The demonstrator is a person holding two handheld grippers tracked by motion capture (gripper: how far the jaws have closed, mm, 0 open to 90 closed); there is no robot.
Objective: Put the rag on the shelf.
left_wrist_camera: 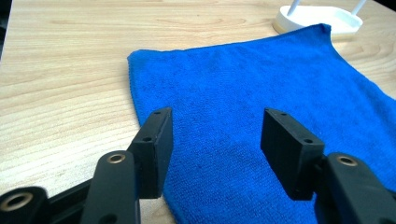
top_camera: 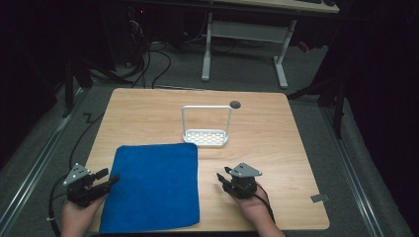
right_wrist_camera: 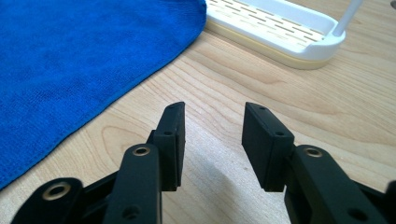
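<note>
Both tongs point(top_camera: 106, 177) point(top_camera: 221, 177) agape, white rack point(top_camera: 206, 138) holding nothing

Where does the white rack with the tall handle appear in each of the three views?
High view: the white rack stands at the table's centre, just beyond the blue cloth's far right corner.
Left gripper view: the white rack is at the top right, behind the cloth's far corner.
Right gripper view: the white rack runs along the top, right of the cloth.
Shared landmark: that cloth corner.

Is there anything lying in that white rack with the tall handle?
Nothing that I can see: the white rack shows just its slotted floor, bare in the right gripper view. The blue cloth reaches its near edge, hiding the wooden table beneath.
</note>
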